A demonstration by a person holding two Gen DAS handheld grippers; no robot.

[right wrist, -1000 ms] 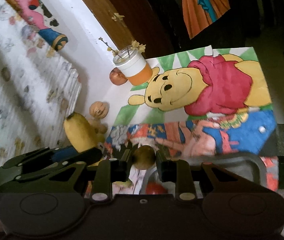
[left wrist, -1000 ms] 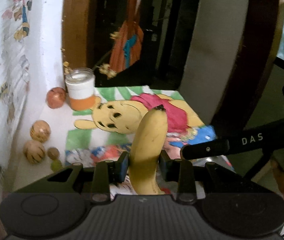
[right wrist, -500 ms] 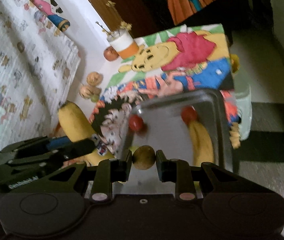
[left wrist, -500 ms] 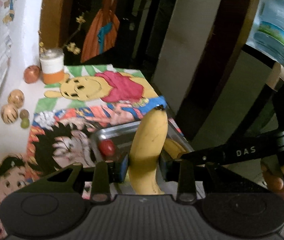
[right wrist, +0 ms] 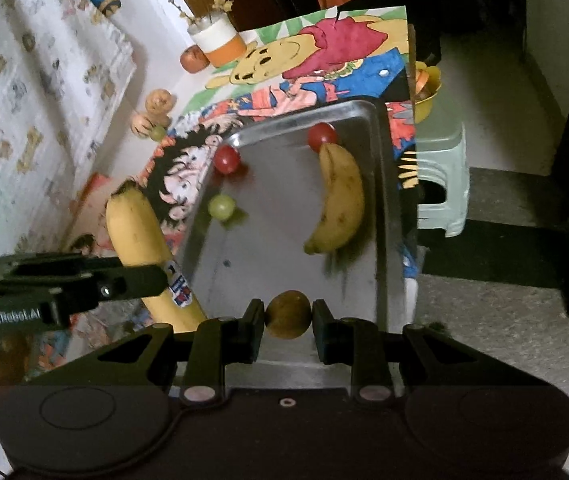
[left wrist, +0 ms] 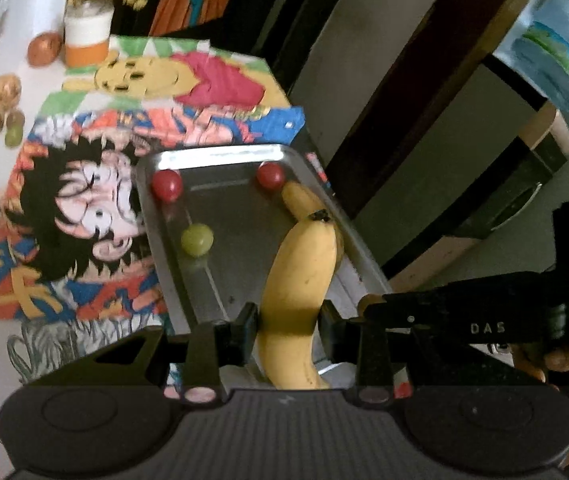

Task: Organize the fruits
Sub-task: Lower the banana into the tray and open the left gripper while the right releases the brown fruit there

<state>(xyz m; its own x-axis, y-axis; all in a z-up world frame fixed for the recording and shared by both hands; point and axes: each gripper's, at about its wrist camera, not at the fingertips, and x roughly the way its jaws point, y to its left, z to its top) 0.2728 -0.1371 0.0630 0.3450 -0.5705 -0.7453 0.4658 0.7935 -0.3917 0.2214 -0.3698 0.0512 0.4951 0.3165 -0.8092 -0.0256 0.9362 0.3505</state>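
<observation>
My left gripper (left wrist: 287, 322) is shut on a yellow banana (left wrist: 300, 276), held upright above the near part of a metal tray (left wrist: 172, 264). My right gripper (right wrist: 287, 316) is shut on a small brown round fruit (right wrist: 287, 314) over the tray's near edge (right wrist: 380, 240). On the tray lie another banana (right wrist: 338, 200), two red round fruits (right wrist: 227, 159) (right wrist: 321, 136) and a green one (right wrist: 221, 207). In the right wrist view the left gripper's banana (right wrist: 136, 232) shows at the left, beside the tray.
A cartoon-print cloth (left wrist: 84, 152) covers the table. At its far left stand a white and orange cup (left wrist: 86, 36), a reddish fruit (left wrist: 44, 49), two striped balls (left wrist: 4, 88) and small green fruits (left wrist: 14, 136). A pale stool (right wrist: 442, 184) with a yellow bowl (right wrist: 428, 88) stands beside the table.
Both grippers have swung back from the far end of the table to the tray, each still carrying its fruit. The tray and its fruits have come into full view.
</observation>
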